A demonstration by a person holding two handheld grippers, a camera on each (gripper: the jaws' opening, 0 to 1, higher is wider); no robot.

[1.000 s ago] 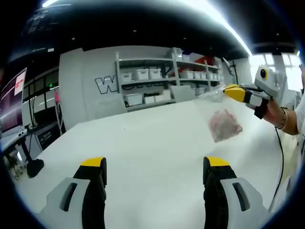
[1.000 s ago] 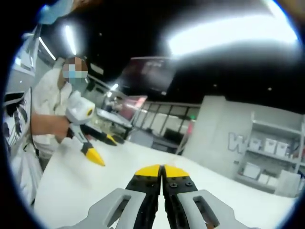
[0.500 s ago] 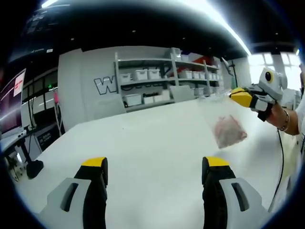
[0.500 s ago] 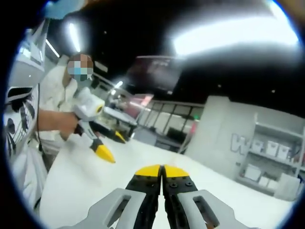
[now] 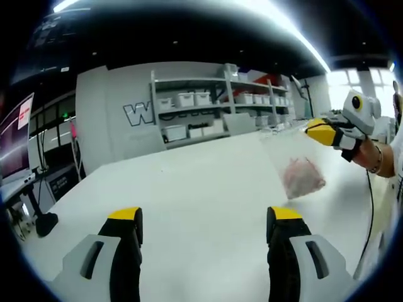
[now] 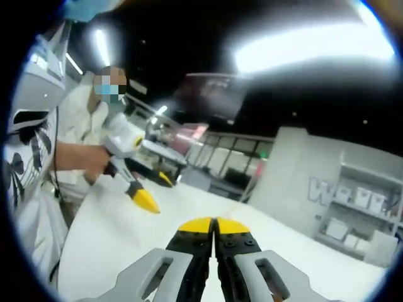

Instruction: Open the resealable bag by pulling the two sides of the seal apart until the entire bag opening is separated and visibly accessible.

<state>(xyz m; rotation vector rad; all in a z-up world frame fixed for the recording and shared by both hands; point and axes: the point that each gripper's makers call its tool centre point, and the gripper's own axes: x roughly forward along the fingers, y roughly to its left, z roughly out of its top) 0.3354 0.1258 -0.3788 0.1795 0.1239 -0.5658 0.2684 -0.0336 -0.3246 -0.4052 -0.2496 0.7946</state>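
Note:
A clear resealable bag with a pinkish lump inside hangs above the white table, right of centre in the left gripper view. My right gripper comes in from the right, shut on the bag's top corner. At the bottom of that view my left gripper stands open over the table, short of the bag and holding nothing. In the right gripper view the right gripper has its yellow-tipped jaws pressed together. Beyond them to the left, a hand holds the left gripper open above the table.
Shelves with white bins line the far wall behind the table. A monitor and desk gear stand off the table's left edge. A black cable hangs at the right. A person in white stands at the left.
In the left gripper view the right gripper and the hanging bag have drifted slightly to the right. The left jaws stay open, the right jaws stay shut.

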